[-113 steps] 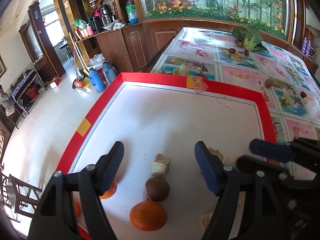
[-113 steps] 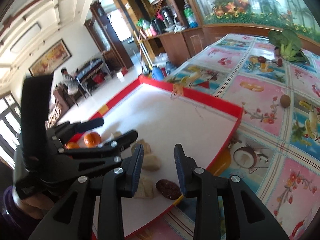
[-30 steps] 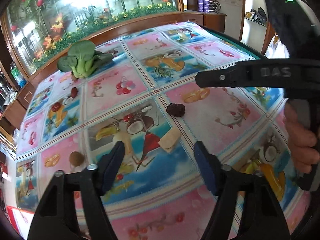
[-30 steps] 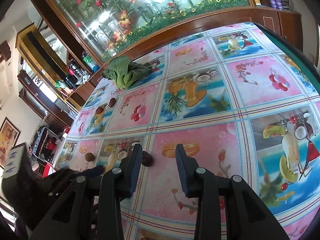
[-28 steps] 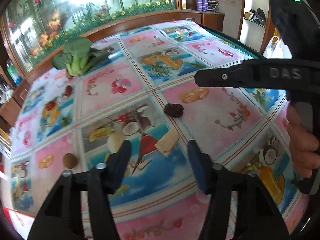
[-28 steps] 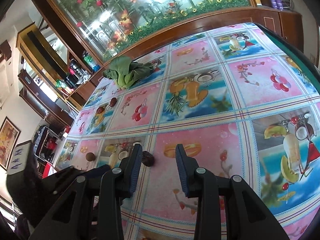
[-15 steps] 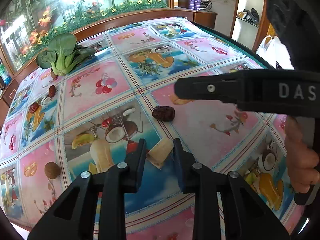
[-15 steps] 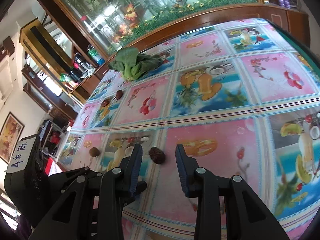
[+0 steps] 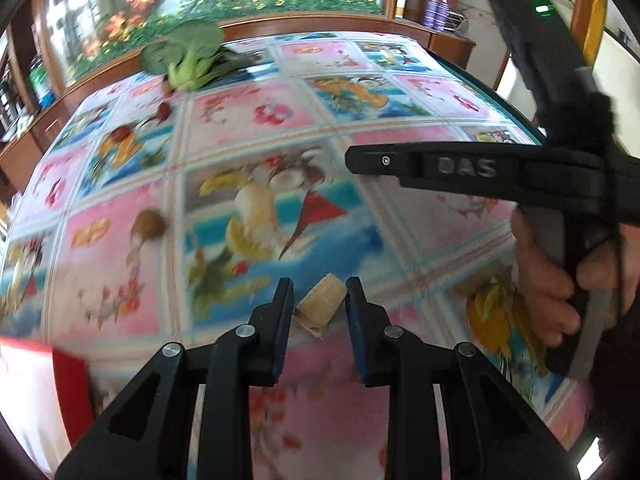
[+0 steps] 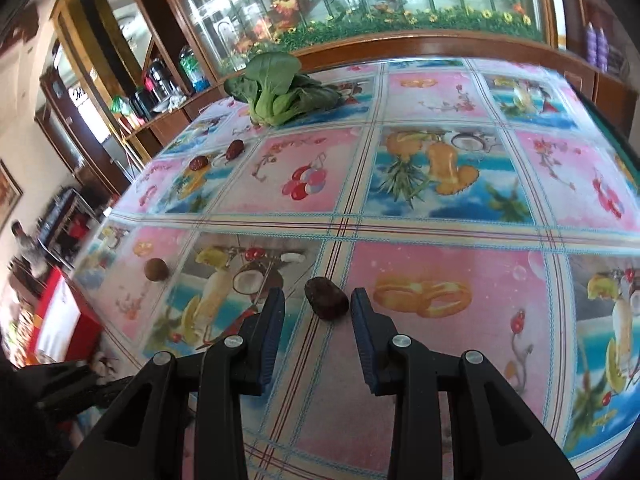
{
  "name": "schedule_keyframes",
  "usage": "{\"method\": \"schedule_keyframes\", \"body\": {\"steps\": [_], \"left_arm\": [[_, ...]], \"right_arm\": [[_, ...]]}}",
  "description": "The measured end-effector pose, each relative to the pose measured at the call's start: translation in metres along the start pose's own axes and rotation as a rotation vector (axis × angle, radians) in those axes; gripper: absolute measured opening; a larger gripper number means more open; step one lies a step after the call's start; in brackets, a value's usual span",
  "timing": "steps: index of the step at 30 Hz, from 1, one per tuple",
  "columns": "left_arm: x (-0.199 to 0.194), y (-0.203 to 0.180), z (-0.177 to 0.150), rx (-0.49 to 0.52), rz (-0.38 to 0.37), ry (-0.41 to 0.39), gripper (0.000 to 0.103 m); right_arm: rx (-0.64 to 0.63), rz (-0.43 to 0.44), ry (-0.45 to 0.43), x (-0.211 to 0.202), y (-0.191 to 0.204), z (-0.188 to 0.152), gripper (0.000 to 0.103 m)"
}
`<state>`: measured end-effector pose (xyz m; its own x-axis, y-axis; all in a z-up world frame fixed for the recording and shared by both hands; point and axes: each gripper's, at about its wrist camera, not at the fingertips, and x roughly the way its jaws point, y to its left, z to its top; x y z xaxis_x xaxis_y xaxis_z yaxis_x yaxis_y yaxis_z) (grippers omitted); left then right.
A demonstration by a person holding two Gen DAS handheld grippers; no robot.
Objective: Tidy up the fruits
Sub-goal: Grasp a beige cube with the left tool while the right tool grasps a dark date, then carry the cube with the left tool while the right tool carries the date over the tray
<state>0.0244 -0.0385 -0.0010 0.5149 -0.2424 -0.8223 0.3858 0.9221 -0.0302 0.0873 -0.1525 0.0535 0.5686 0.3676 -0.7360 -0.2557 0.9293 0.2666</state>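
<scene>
My left gripper (image 9: 319,303) is shut on a pale yellow fruit chunk (image 9: 322,302) and holds it above the fruit-print tablecloth (image 9: 304,128). My right gripper (image 10: 318,306) is open, its fingertips on either side of a dark red date (image 10: 326,303) that lies on the cloth. The right gripper's body (image 9: 472,172) crosses the left wrist view at the right. A small brown round fruit (image 10: 156,269) lies to the left; it also shows in the left wrist view (image 9: 147,224). Two more dates (image 10: 216,156) lie farther back.
A green bok choy (image 10: 280,88) lies at the far side of the table. The red-edged white tray (image 10: 66,320) is at the left edge; its corner shows in the left wrist view (image 9: 48,380). A wooden counter (image 10: 440,48) borders the table's far side.
My left gripper has closed on the pale chunk and lifted it, swinging left toward the tray. My right gripper has come down around the date, still open.
</scene>
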Motion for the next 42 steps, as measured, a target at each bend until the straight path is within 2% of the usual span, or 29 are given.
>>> {"method": "schedule_keyframes", "body": {"steps": [3,5,13,18,22,35,39,42], "left_arm": [[-0.006,0.004,-0.008,-0.030,0.018,0.004,0.028],[-0.008,0.007,-0.010,-0.047,0.014,0.006,0.028],[-0.011,0.012,-0.015,-0.092,0.011,-0.006,0.028],[-0.012,0.013,-0.017,-0.119,0.017,-0.009,0.028],[-0.016,0.017,-0.019,-0.152,0.066,-0.019,0.028],[-0.079,0.025,-0.024,-0.166,0.230,-0.186,0.029],[-0.097,0.030,-0.026,-0.174,0.256,-0.229,0.029],[-0.111,0.035,-0.030,-0.182,0.279,-0.262,0.029]], "right_arm": [[-0.045,-0.042,0.000,0.001,0.006,-0.001,0.032],[-0.081,-0.091,0.000,0.003,0.009,-0.001,0.022],[-0.147,-0.141,0.008,0.002,0.015,-0.003,0.020],[-0.116,-0.092,-0.026,-0.009,0.017,-0.003,0.020],[-0.102,-0.053,-0.093,-0.024,0.024,-0.003,0.020],[-0.066,0.025,-0.209,-0.053,0.048,-0.011,0.020],[-0.025,0.084,-0.216,-0.057,0.060,-0.014,0.019],[-0.075,0.092,-0.249,-0.061,0.080,-0.019,0.019]]}}
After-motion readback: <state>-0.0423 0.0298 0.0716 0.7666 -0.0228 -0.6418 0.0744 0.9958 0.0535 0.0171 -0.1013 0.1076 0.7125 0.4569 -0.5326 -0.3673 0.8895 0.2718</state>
